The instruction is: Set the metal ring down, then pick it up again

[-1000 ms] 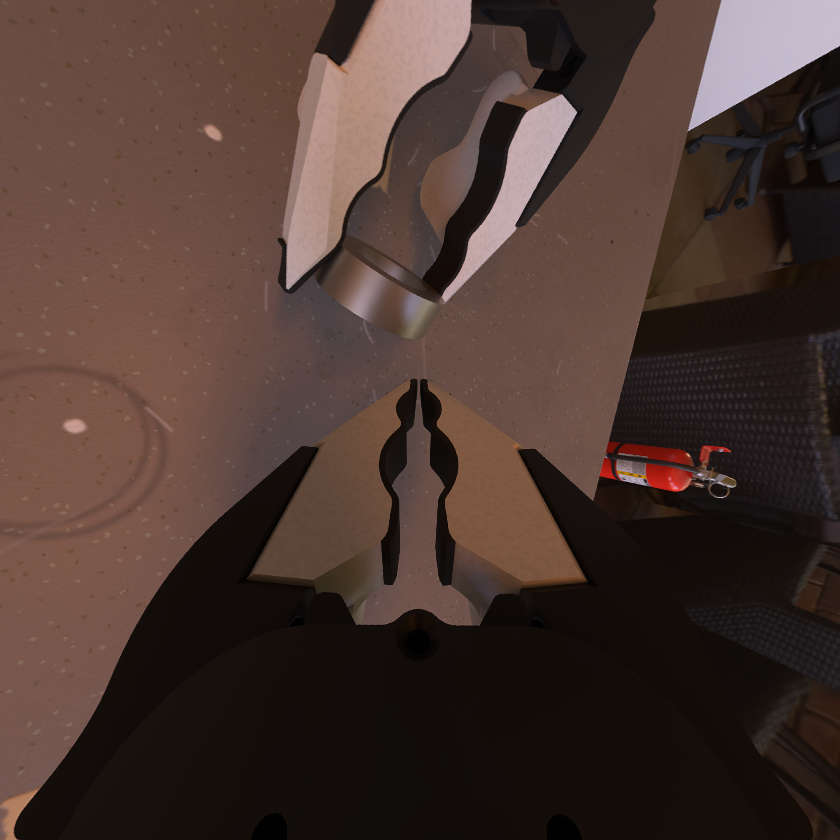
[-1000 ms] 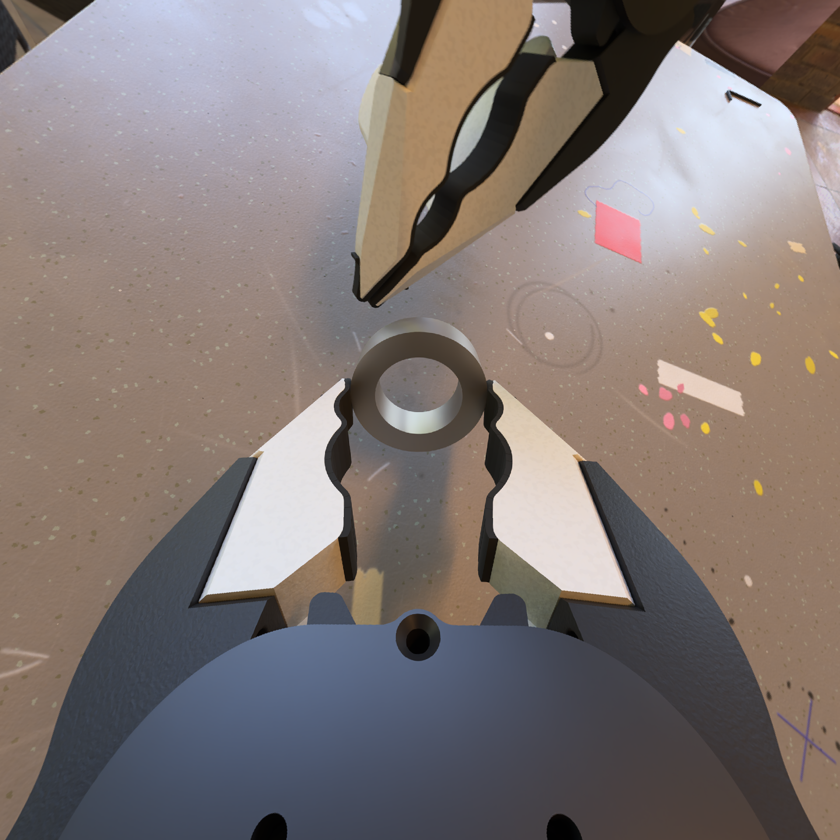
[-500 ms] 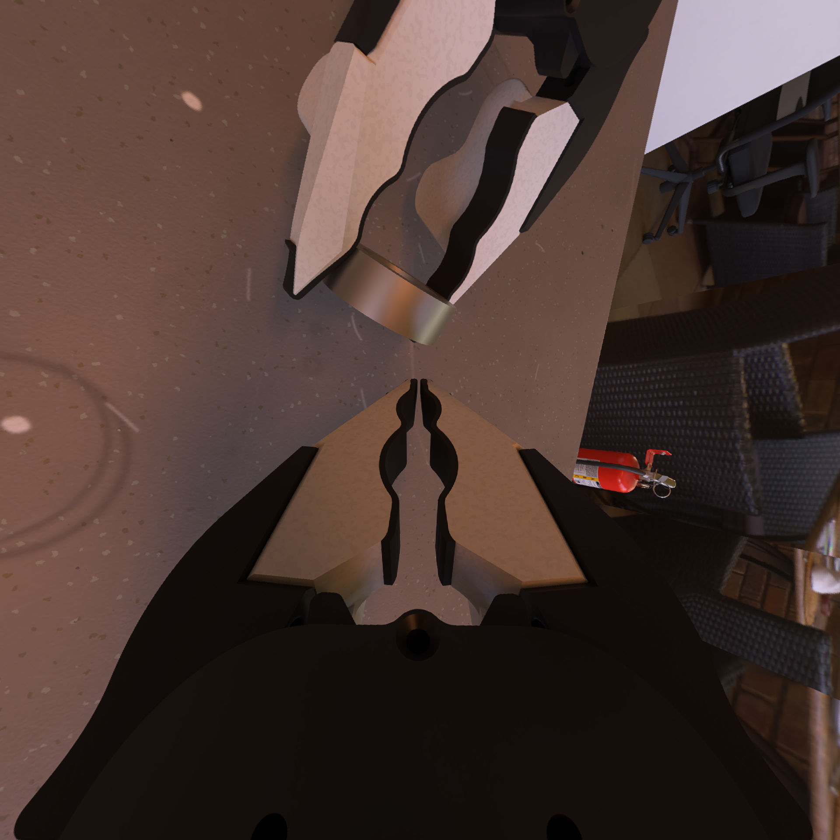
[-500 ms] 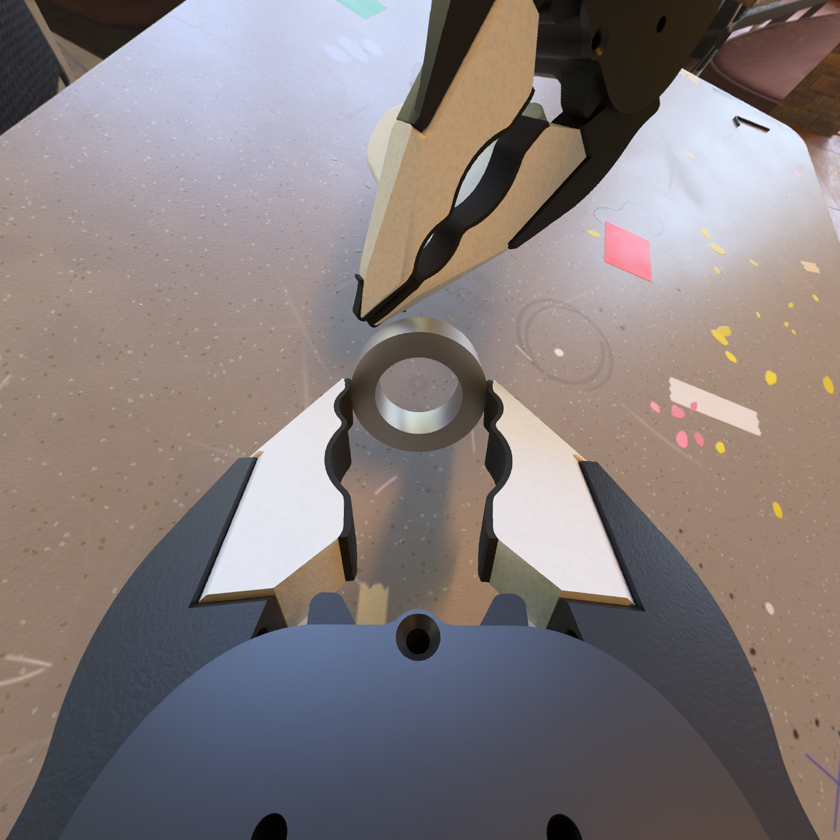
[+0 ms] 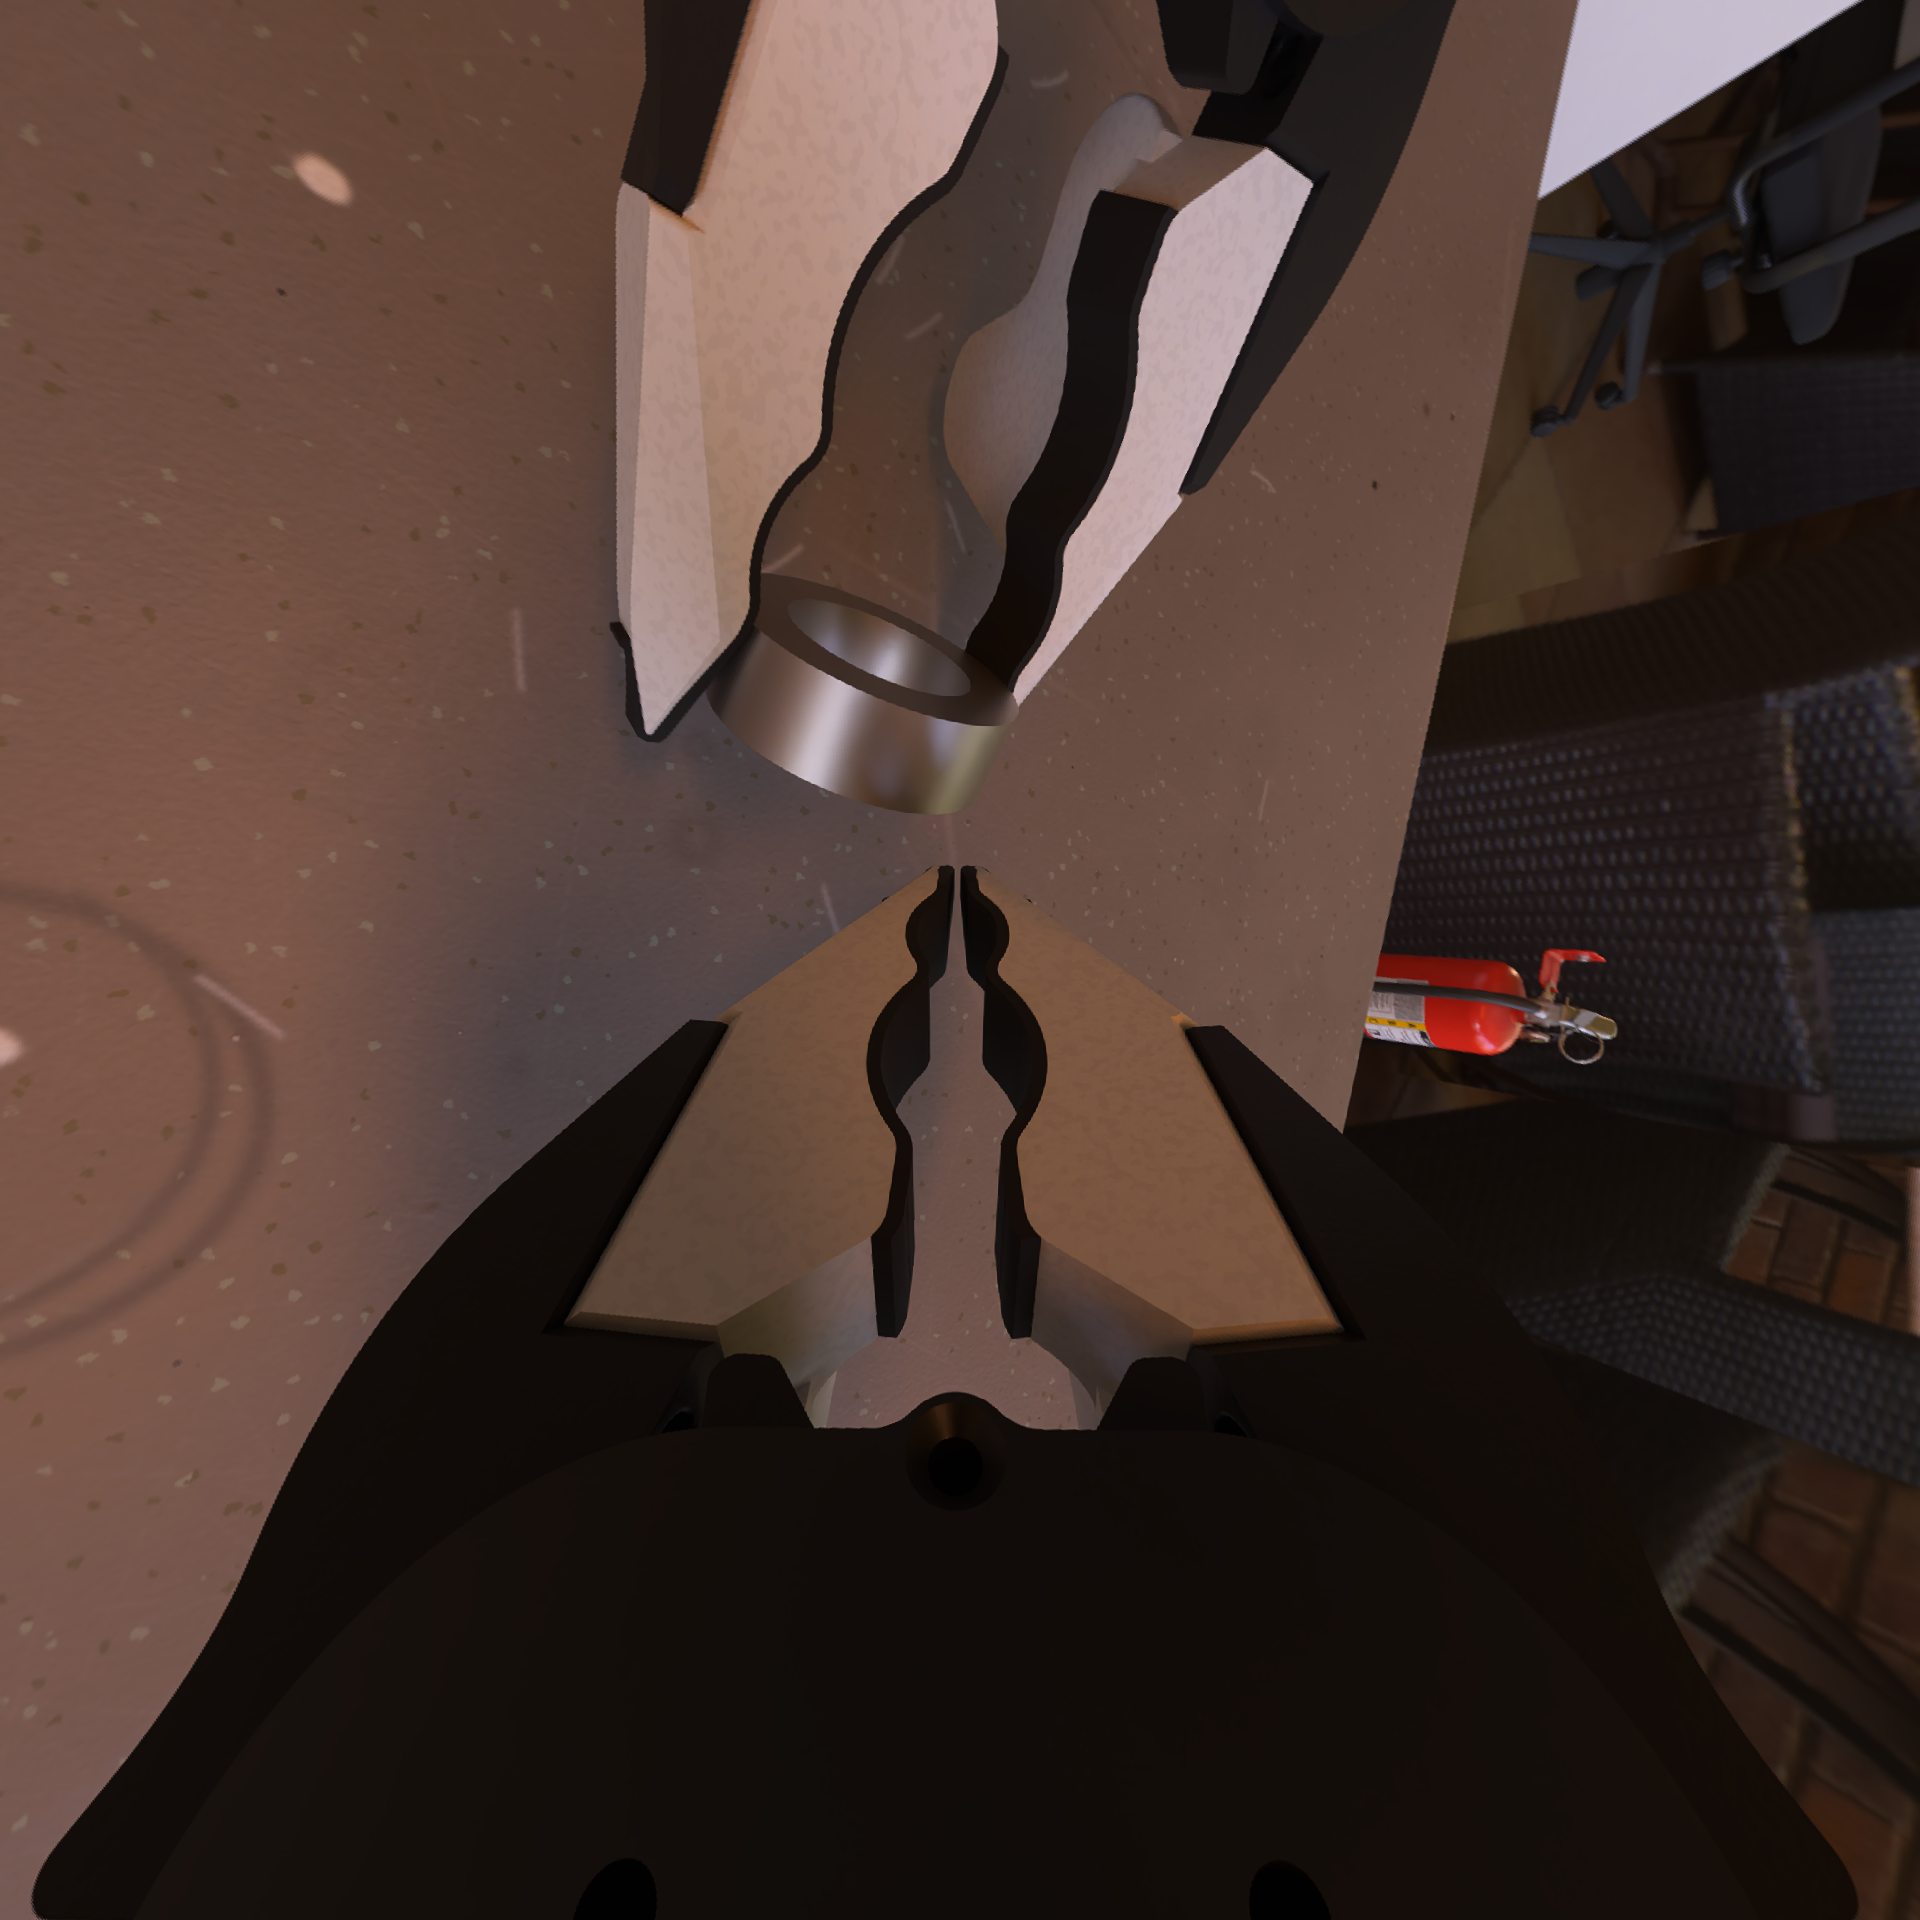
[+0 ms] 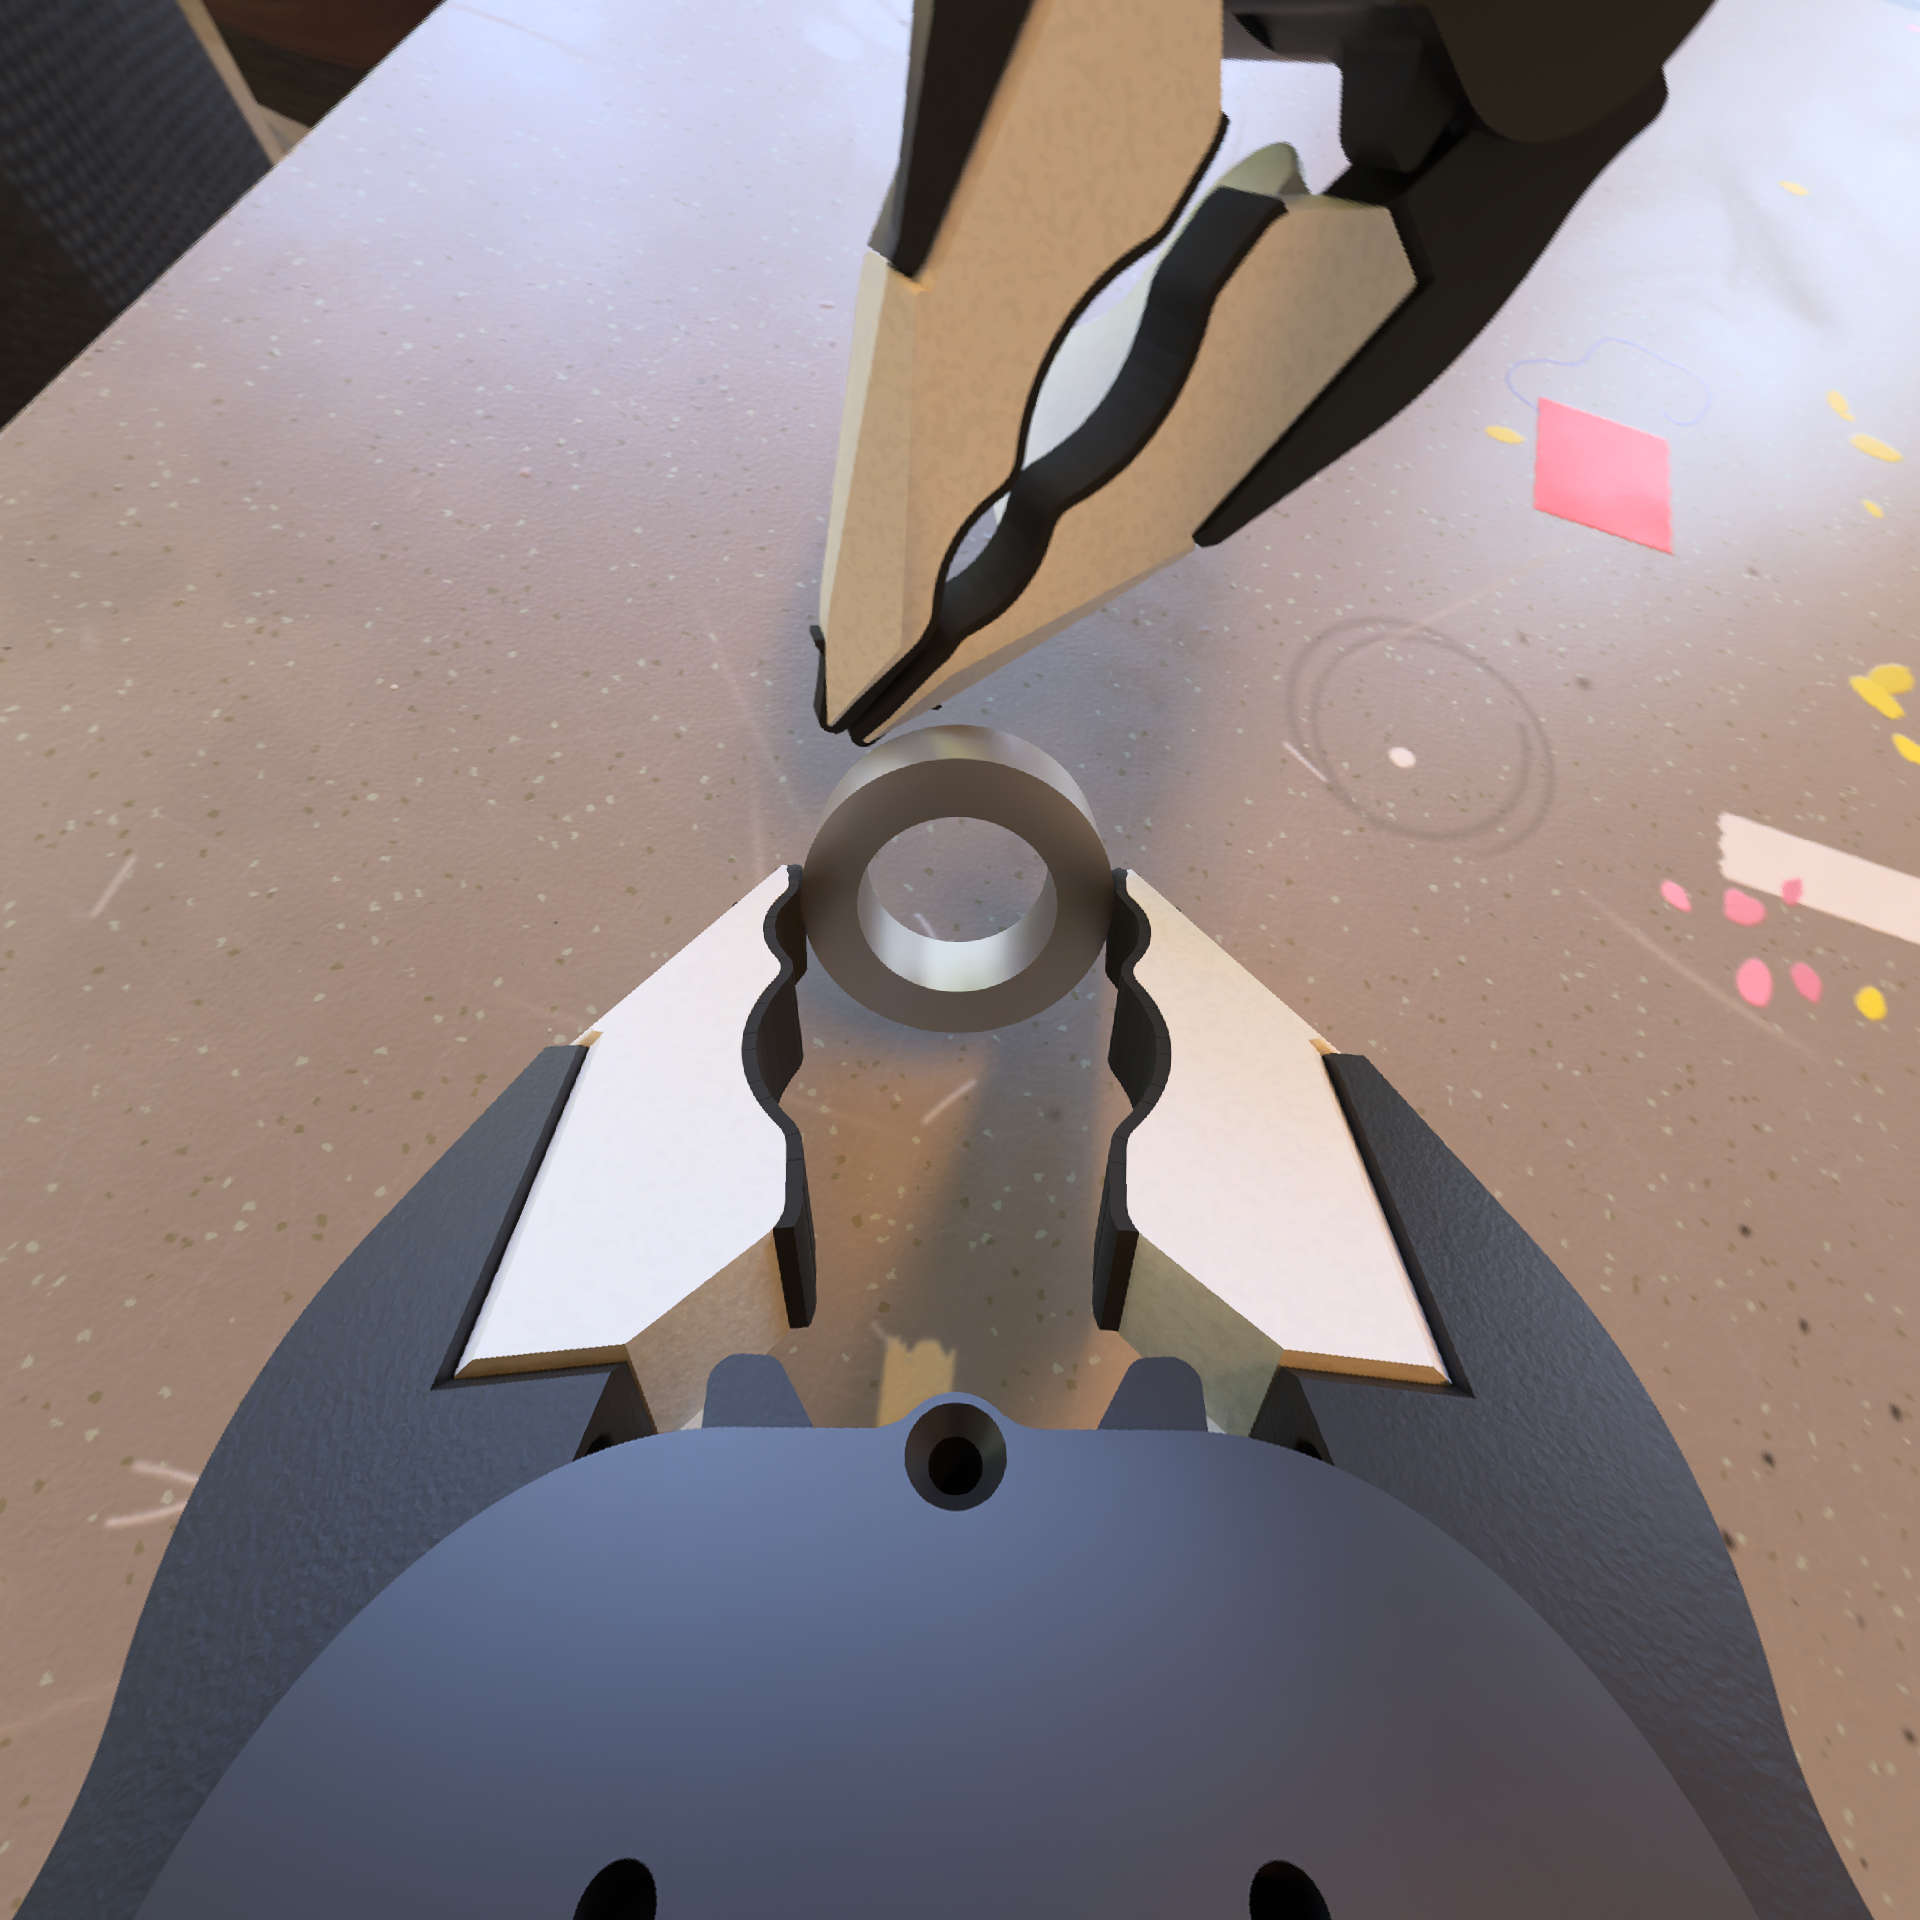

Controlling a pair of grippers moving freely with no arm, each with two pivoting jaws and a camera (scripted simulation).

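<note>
A short, thick metal ring (image 6: 956, 883) is clamped between the fingertips of my right gripper (image 6: 956, 894), with its hole facing the camera, above the speckled brown table (image 6: 416, 727). In the left wrist view the ring (image 5: 862, 717) shows side-on in the right gripper's tips (image 5: 821, 696), held tilted over the table. My left gripper (image 5: 956, 878) is shut and empty, its tips just short of the ring. In the right wrist view the left gripper (image 6: 847, 717) points down at the ring's far top edge, nearly touching it.
The table's edge (image 5: 1455, 520) runs close on the right in the left wrist view; beyond it lie a red fire extinguisher (image 5: 1455, 1003) and dark wicker furniture (image 5: 1662, 831). A pink square (image 6: 1600, 473), paint spots and a drawn circle (image 6: 1413, 727) mark the table.
The two grippers have drawn closer together; the left gripper's tips now sit almost against the ring's far edge. The ring stays clamped in the right gripper, and the left stays shut.
</note>
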